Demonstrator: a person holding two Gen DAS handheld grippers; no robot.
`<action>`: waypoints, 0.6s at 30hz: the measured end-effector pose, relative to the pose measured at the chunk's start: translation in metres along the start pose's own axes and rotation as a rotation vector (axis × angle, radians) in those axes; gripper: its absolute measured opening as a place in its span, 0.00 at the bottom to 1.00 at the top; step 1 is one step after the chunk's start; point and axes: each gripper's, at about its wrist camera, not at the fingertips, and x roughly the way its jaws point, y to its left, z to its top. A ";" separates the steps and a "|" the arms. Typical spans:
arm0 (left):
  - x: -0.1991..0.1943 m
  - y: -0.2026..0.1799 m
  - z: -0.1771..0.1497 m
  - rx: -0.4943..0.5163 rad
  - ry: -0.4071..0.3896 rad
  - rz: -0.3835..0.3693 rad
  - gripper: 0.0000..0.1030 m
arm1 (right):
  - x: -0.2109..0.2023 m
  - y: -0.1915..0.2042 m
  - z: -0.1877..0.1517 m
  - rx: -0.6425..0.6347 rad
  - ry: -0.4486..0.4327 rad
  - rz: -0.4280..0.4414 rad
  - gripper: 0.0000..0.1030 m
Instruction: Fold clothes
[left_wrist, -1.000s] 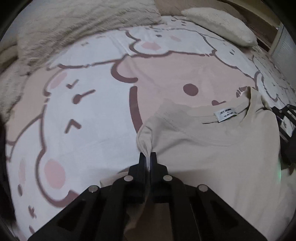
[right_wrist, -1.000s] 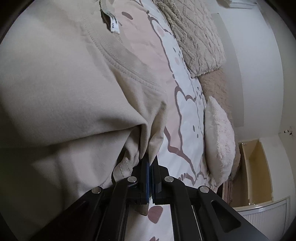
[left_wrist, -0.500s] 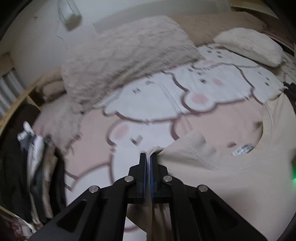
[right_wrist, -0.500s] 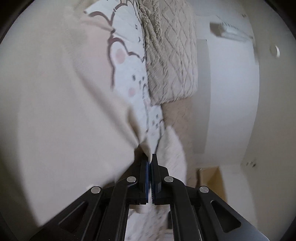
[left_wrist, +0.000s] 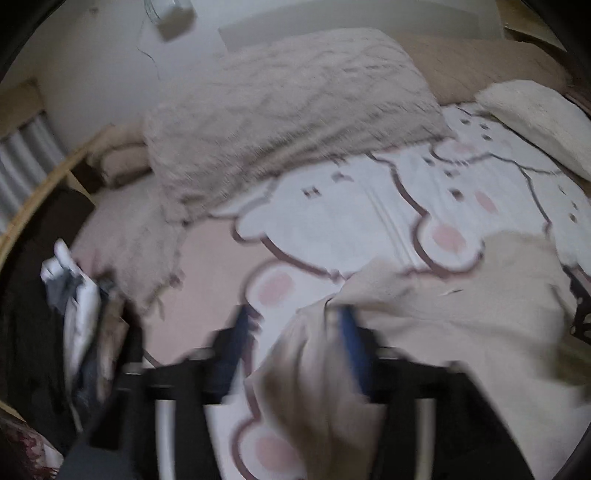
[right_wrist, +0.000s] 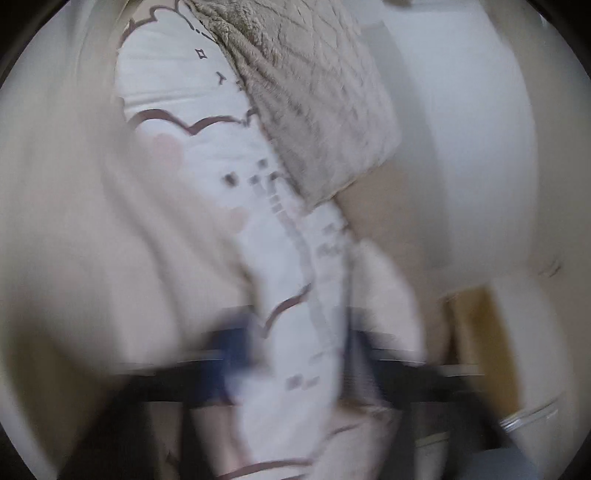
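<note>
While both views are smeared by motion blur, the left gripper (left_wrist: 295, 325) plainly has its 2 blue-padded jaws spread apart, having just been opening. A fold of the beige T-shirt (left_wrist: 461, 325) drapes over and against the right-hand jaw and sags down between the 2, but the pads no longer pinch it. From there the shirt spreads away to the right of this gripper, bunched on the bear-print bedsheet (left_wrist: 351, 206). Ahead of the jaws, beyond the sheet, lies a fuzzy beige blanket (left_wrist: 288, 110), with a white fluffy pillow (left_wrist: 535, 118) far off to the upper right. To the left of the gripper sits a dark pile of other clothes (left_wrist: 74, 325).

Seen from the other wrist, the right gripper (right_wrist: 291, 350) also has its jaws wide, having just been opening, with only bedsheet (right_wrist: 280, 266) showing between them. The T-shirt (right_wrist: 74, 221) fills the space to its left, just beside the left-hand jaw; whether it touches cannot be told through the blur. The quilted blanket (right_wrist: 314, 92) lies ahead and above.
</note>
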 end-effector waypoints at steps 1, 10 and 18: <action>-0.004 -0.001 -0.012 0.003 0.007 -0.021 0.57 | -0.004 -0.001 -0.008 0.023 0.000 0.028 0.92; -0.117 0.013 -0.169 0.092 0.077 -0.164 0.57 | -0.101 -0.039 -0.167 0.287 0.030 0.185 0.92; -0.256 0.003 -0.307 0.144 0.017 -0.146 0.58 | -0.258 0.032 -0.308 0.188 0.069 0.105 0.91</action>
